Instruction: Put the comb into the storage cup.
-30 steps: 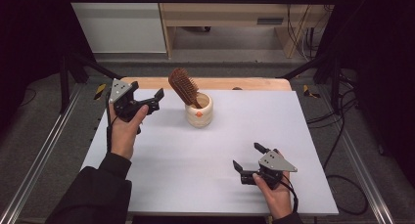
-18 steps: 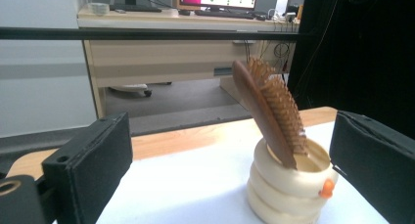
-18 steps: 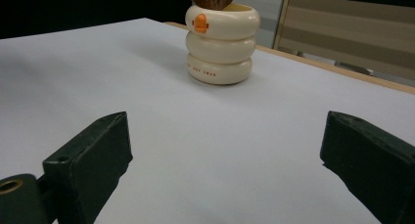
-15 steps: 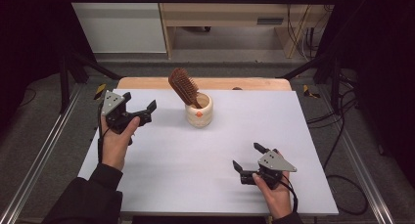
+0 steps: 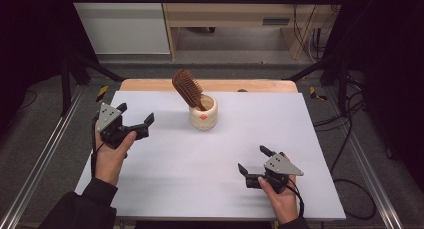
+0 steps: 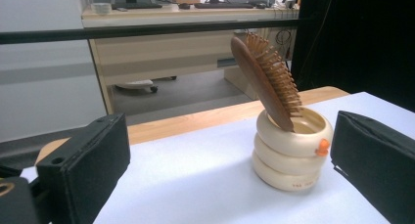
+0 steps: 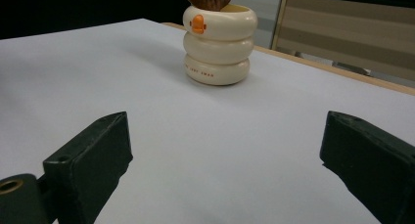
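- Wooden hairbrush (image 5: 186,86): stands handle-down in the cream ringed cup (image 5: 203,114) at the back centre of the worktop (image 5: 200,164), head tilted left. Stiff and light, by my guess; take it by the flat wooden back, not the bristles.
- Cup: probably ceramic, smooth and easily tipped; steady it if the brush drags.
- Your left gripper (image 5: 134,120): jaws wide apart, empty, facing the cup.
- Your right gripper (image 5: 254,161): jaws wide apart, empty, near the front edge.

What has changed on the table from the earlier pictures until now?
The left gripper, open and empty, moved back toward the person and to the left, away from the cup. The right gripper, the cup and the hairbrush standing in it stayed as they were.
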`<state>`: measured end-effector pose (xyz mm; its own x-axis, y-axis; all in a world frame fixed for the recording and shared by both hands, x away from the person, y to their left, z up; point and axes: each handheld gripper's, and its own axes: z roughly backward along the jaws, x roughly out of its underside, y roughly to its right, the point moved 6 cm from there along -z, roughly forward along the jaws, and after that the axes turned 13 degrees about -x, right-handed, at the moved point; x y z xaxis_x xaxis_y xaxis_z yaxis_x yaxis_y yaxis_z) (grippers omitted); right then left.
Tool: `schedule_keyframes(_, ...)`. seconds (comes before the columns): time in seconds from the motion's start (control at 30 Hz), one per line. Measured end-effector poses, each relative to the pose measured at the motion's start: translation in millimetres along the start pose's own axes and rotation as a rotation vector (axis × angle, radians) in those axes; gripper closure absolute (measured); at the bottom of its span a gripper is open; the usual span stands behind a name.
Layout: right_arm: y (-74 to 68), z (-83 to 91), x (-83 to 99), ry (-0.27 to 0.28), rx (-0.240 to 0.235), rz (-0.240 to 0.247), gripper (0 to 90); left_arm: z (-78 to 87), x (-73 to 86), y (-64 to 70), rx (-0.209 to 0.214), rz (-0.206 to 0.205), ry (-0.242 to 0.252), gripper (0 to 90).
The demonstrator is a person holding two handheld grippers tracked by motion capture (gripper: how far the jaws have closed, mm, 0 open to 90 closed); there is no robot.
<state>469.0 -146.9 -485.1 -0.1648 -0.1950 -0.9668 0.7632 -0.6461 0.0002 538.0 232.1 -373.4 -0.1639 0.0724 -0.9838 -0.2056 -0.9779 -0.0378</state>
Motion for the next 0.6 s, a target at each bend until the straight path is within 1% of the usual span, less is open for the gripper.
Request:
schedule_keyframes(0.13, 0.0, 1.0, -1.3, 0.004, 0.001, 0.000, 5.3, 8.4, 0.2, -0.4, 0.007, -0.014, -0.001, 1.3)
schedule_keyframes(0.23, 0.1, 1.2, -1.6, 0.004, 0.002, 0.002, 5.3, 16.6, -1.6, -2.3, 0.010, -0.024, 0.014, 1.3)
schedule_keyframes(0.3, -0.5, 1.4, -1.9, 0.004, 0.002, 0.006, 5.3, 20.9, -1.2, -3.0, 0.020, -0.025, 0.022, 1.2)
schedule_keyframes(0.5, 1.0, 3.8, -3.8, 0.012, 0.016, 0.009, 5.6, 31.2, 4.5, -9.9, 0.014, -0.044, 0.032, 1.0)
schedule_keyframes(0.6, 1.9, 4.5, -3.3, 0.008, 0.019, 0.010, 5.6, 33.3, 8.8, -14.2, 0.011, -0.027, 0.034, 1.0)
